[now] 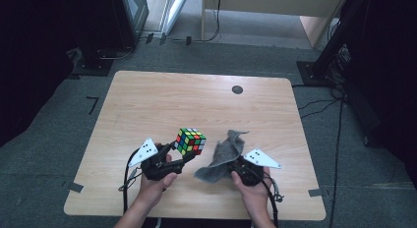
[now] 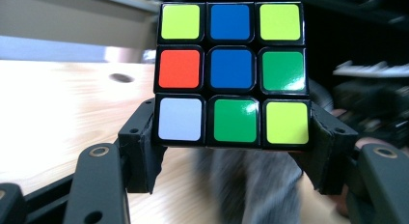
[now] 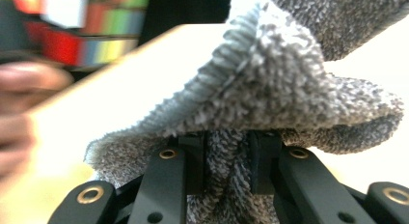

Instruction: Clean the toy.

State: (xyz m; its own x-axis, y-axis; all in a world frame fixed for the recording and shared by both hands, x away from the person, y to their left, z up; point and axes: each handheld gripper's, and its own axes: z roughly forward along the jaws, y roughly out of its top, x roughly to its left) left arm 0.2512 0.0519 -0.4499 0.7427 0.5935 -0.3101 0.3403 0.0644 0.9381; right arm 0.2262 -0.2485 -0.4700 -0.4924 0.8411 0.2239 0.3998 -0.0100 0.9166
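Left tongs (image 2: 231,151) clamping puzzle cube (image 2: 231,74) by bottom layer only, holding it raised above tabletop (image 1: 147,105), near front edge. Right tongs (image 3: 226,161) pinching bunched grey cloth (image 3: 289,79), hanging just right of cube. Risks: cloth pressing against cube face likely twisting a layer or levering cube out of shallow grip; loose cloth fold possibly snagging on tong arms; cube dropping onto tabletop.

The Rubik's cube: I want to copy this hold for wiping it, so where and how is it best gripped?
Grip the Rubik's cube across two opposite flat faces along its bottom row, coming from below, as the left gripper does. The parallel sides give the pads square seating, and the upper rows stay free for the grey cloth in the right gripper.
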